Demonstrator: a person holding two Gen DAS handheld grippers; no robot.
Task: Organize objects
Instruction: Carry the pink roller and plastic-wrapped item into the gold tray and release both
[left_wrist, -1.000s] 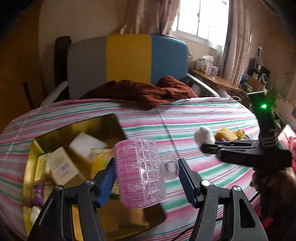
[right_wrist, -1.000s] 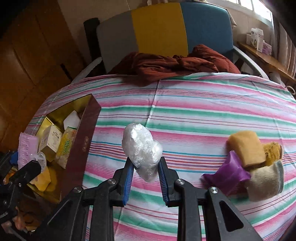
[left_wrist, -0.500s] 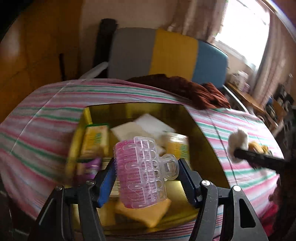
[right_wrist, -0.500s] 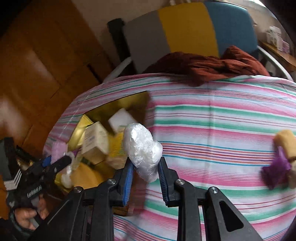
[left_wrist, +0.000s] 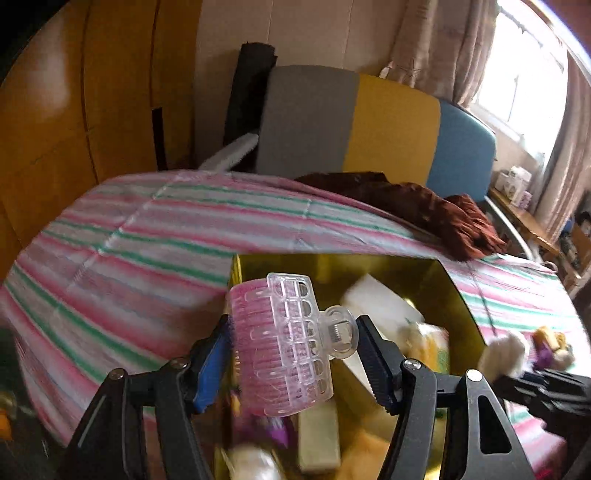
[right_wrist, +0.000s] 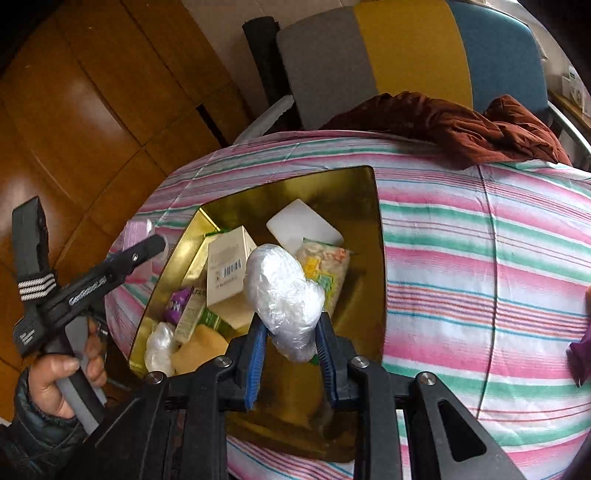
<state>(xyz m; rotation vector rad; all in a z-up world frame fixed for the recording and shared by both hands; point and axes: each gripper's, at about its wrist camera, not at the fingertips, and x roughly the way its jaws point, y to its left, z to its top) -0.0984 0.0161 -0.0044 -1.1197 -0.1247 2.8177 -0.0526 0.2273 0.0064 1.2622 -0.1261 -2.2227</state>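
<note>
My left gripper (left_wrist: 295, 354) is shut on a pink hair roller with a clear plastic clip (left_wrist: 284, 343), held above the left end of the gold box (left_wrist: 458, 295). My right gripper (right_wrist: 290, 343) is shut on a crumpled clear plastic bag (right_wrist: 282, 295), held over the gold box (right_wrist: 369, 192). The box holds a cream carton (right_wrist: 227, 271), a white pad (right_wrist: 301, 225), a snack packet (right_wrist: 327, 266), a purple packet (right_wrist: 177, 304) and another clear bag (right_wrist: 159, 347). The left gripper also shows in the right wrist view (right_wrist: 147, 245), at the box's left rim.
The box lies on a bed with a pink, green and white striped sheet (right_wrist: 480, 258). A brown cloth (right_wrist: 461, 125) lies by the grey, yellow and blue headboard (right_wrist: 406, 48). More small things (left_wrist: 550, 347) lie far right on the sheet. A wooden wardrobe (right_wrist: 92, 110) stands left.
Both grippers have swung left, from over the striped sheet to over the gold box, each still holding its object. The pile of small things has slid to the right edge.
</note>
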